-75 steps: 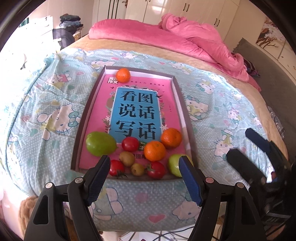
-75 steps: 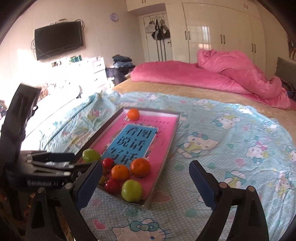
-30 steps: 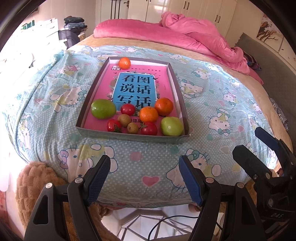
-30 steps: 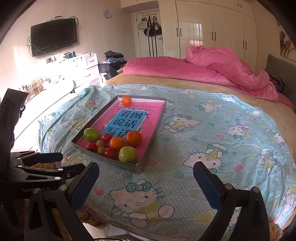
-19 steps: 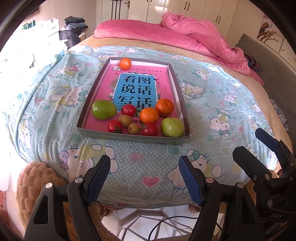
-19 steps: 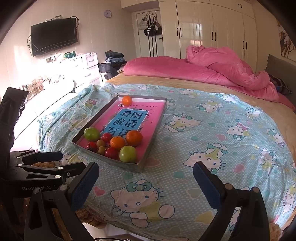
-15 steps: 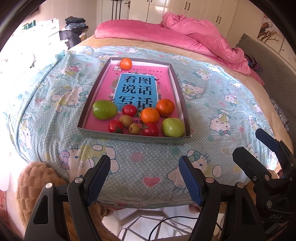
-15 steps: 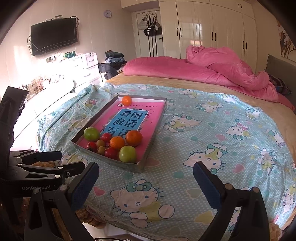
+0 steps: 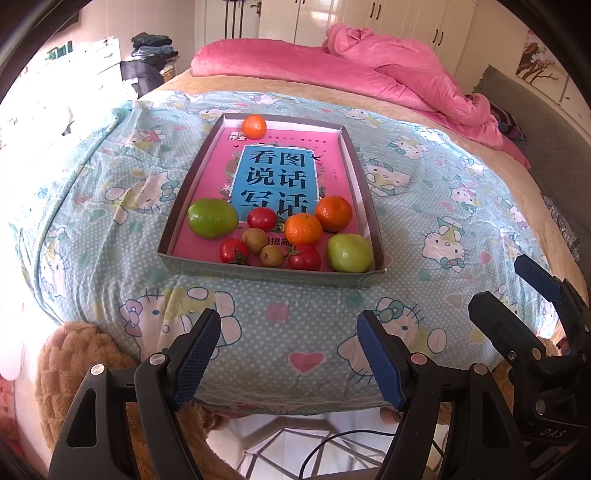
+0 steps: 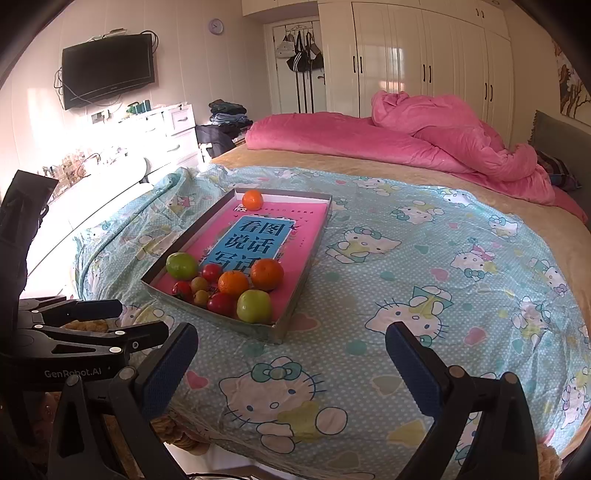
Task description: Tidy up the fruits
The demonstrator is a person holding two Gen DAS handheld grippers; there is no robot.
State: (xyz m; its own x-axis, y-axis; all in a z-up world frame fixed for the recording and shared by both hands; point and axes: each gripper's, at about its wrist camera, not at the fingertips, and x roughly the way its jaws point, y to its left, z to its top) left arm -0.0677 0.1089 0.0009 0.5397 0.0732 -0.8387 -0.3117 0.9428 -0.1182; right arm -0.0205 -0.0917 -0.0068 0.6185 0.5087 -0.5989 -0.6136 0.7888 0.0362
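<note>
- Left gripper [image 9: 289, 356]: black plastic arms, blue textured pads [image 9: 195, 356] on the fingers, round silver screws behind each pad.
- Right gripper [image 10: 291, 369]: same black arms, blue pads [image 10: 168, 369], silver screws.
- White "GenRobot.AI" lettering marks the left gripper's black body, seen from the right wrist.

A light-blue cartoon-cat patterned bedsheet [image 10: 424, 280] covers the bed — a rumpled pink plush duvet [image 10: 424, 136] heaped at its far end. A black flat-screen television [image 10: 107, 75] hangs on the wall, white wardrobe doors [image 10: 417, 70] beyond — a round purple wall clock [image 10: 215, 26] between them
</note>
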